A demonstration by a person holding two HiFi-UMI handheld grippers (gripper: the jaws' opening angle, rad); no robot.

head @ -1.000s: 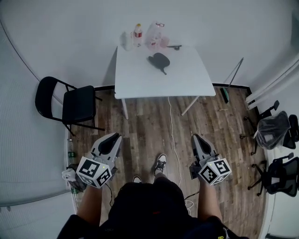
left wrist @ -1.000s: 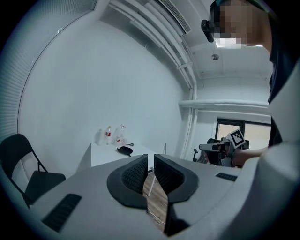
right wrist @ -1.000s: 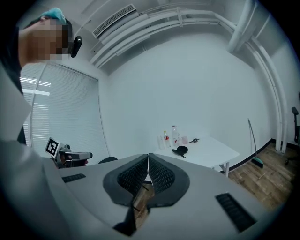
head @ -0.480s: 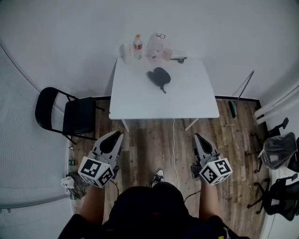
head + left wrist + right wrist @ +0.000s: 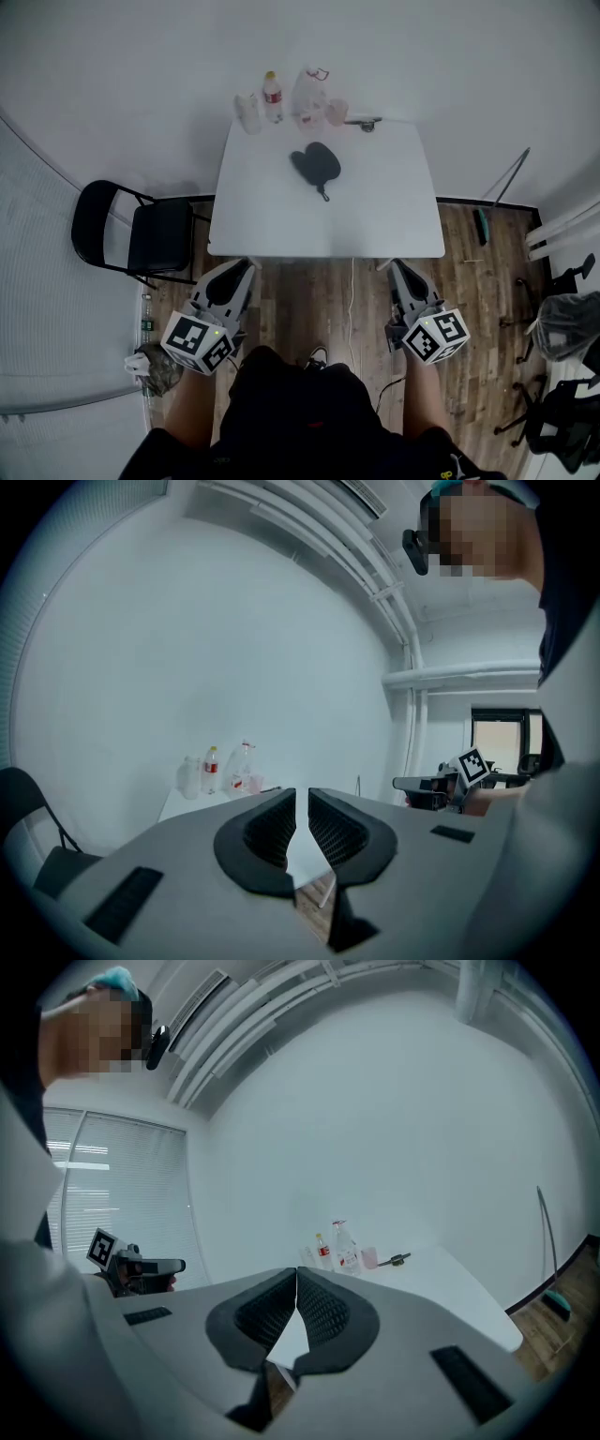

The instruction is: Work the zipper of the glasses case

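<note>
The black glasses case lies on the white table, a little behind its middle, with a short strap toward the near side. Both grippers hover over the floor just short of the table's near edge, well apart from the case. My left gripper is shut with nothing in it, its jaws almost touching in the left gripper view. My right gripper is shut and empty too, its tips meeting in the right gripper view. The jaws hide the case in both gripper views.
Bottles, a clear container, a pink cup and a small dark object line the table's back edge. A black folding chair stands left of it. A white cable runs over the wooden floor; a broom leans at the right.
The person has walked toward the table, which now lies much nearer below. Both grippers came forward to its near edge and stayed shut.
</note>
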